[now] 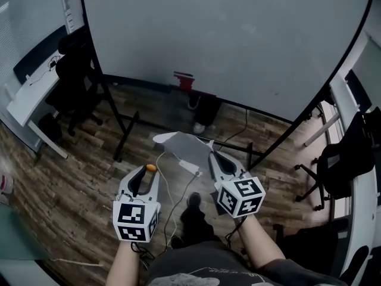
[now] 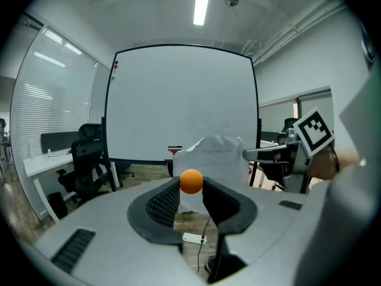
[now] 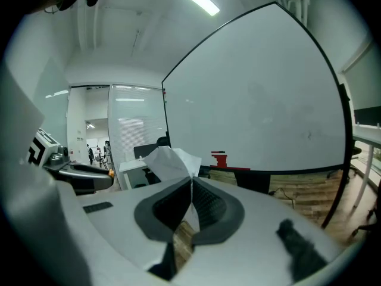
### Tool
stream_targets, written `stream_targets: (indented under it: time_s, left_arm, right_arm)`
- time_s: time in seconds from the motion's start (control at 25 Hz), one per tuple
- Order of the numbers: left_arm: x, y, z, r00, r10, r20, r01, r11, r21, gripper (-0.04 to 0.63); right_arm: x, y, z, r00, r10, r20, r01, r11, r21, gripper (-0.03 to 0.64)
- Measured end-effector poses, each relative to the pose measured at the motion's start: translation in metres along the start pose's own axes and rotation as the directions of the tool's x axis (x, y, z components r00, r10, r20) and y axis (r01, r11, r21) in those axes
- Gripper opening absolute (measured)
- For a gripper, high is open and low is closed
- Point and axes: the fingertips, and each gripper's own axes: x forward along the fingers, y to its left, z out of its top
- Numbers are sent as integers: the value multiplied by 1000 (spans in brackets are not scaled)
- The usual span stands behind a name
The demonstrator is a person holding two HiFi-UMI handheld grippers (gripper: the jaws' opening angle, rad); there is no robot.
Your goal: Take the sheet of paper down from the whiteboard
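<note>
The whiteboard point(image 1: 226, 34) stands bare ahead of me on its black frame. My right gripper point(image 1: 211, 155) is shut on the white sheet of paper point(image 1: 177, 142), which hangs crumpled to its left, away from the board. In the right gripper view the paper point(image 3: 171, 161) rises from the pinched jaws of that gripper point(image 3: 191, 186). My left gripper point(image 1: 149, 168) is shut on a small orange ball point(image 1: 151, 167), perhaps a magnet. In the left gripper view the ball point(image 2: 191, 182) sits between the pads, with the paper point(image 2: 215, 155) beyond it.
A red item point(image 1: 184, 80) sits on the board's lower tray. Black stand legs point(image 1: 125, 133) spread over the wooden floor. A white cable and adapter point(image 1: 190, 168) lie below my grippers. Office chairs point(image 1: 74, 82) and a desk point(image 1: 30, 97) stand left; another chair point(image 1: 342, 159) right.
</note>
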Motion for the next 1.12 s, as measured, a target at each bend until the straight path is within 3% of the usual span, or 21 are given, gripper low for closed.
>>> stream_targets:
  time_s: [0.36, 0.72, 1.12]
  left_arm:
    - [-41, -40, -20, 998, -56, 7, 56, 998, -5, 126]
    - [-66, -63, -24, 1000, -26, 15, 26, 1000, -2, 126]
    - [-100, -133, -50, 1000, 4, -10, -4, 999, -33, 126]
  right_arm:
    - [-66, 10, -25, 998, -41, -41, 40, 999, -24, 25]
    - [-95, 11, -39, 998, -22, -57, 20, 999, -43, 25]
    - [-159, 5, -52, 998, 4, -58, -7, 998, -62, 23]
